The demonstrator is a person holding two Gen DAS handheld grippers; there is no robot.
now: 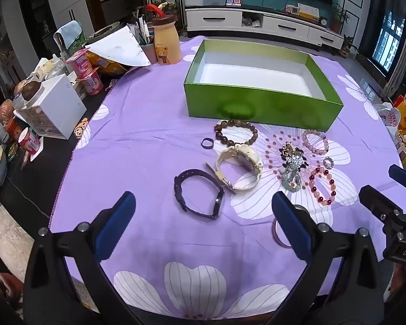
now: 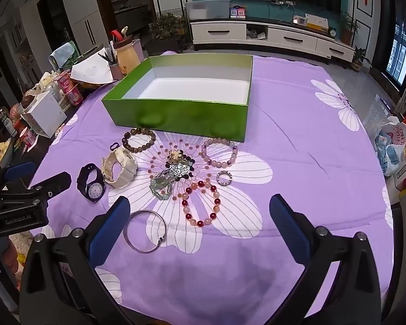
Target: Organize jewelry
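Note:
An open green box (image 1: 257,108) (image 2: 176,119) with a white, bare floor stands on the purple flowered cloth. In front of it lie a brown bead bracelet (image 1: 219,128) (image 2: 127,138), a dark ring (image 1: 206,143), a white watch (image 1: 246,159) (image 2: 121,165), a black watch (image 1: 181,187) (image 2: 94,189), a heap of pendants (image 1: 292,162) (image 2: 176,168), a pale pink bracelet (image 2: 207,143), a red and pink bracelet (image 1: 313,177) (image 2: 185,203), a silver ring (image 2: 219,176) and a silver bangle (image 2: 127,230). My left gripper (image 1: 203,200) hangs open over the black watch. My right gripper (image 2: 200,201) hangs open over the red and pink bracelet. Neither holds anything.
The table's left end is crowded: a white drawer unit (image 1: 56,108), yoghurt cups (image 1: 81,65), a bear bottle (image 1: 166,43) and a pen cup. Plastic bags (image 2: 392,146) sit past the right edge. Bare cloth lies right of the box and near the front edge.

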